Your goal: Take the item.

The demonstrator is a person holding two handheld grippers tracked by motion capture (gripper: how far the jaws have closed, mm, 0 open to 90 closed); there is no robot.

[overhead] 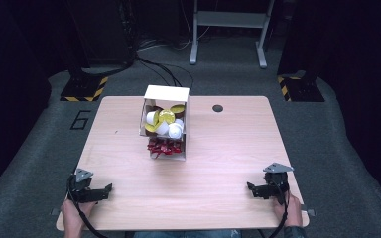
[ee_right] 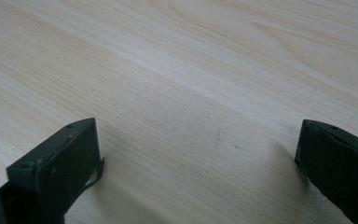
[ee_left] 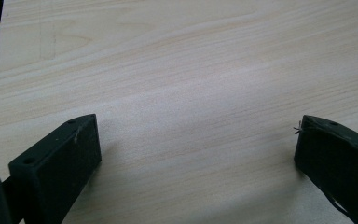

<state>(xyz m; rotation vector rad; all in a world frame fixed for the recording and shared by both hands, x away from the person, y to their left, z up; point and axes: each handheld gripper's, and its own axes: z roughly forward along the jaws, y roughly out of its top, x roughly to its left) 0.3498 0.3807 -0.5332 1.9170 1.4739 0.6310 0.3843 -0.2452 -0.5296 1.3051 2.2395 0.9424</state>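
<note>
A pale wood-grain table (overhead: pixel 228 148) with a round cable hole (overhead: pixel 218 108) stands on grey carpet (overhead: pixel 39 134) marked "6", in a dark room; a grey metal stand (overhead: pixel 228 29) rises beyond it. A white cardboard box (overhead: pixel 165 121) sits at the table's centre toward the far edge, its long axis running near to far, its open side upward and toward the near edge. It holds white cups (overhead: pixel 171 129), yellow lids (overhead: pixel 166 116) and red wrapped items (overhead: pixel 164 147). The left gripper (overhead: pixel 99 192) and right gripper (overhead: pixel 255 190) rest at the near corners, well apart from the box, jaws spread wide and empty over bare wood.
</note>
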